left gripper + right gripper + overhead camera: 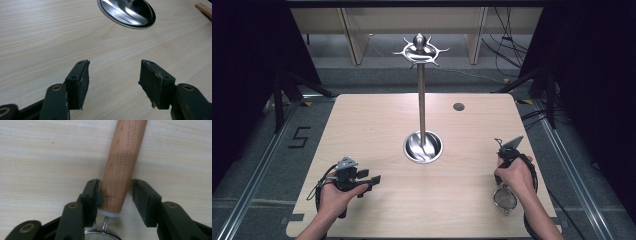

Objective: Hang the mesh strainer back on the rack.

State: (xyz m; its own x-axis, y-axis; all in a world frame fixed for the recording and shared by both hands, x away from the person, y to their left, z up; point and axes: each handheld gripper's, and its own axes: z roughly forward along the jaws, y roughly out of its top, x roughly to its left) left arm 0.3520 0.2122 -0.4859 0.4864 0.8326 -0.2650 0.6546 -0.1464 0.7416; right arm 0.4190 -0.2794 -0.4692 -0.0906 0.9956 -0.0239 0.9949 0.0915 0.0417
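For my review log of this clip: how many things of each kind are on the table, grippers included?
Handheld grippers: 2, left gripper and right gripper
Metal hook stand with round base: 1, stand
Wooden-handled mesh strainer: 1, strainer
Total: 4

Both forearms reach in from the near edge. The left hand (333,196) holds the black two-jaw left tongs (113,78) level, jaws wide apart. The right hand (515,176) points the right tongs (115,195) downward, jaws partly closed.
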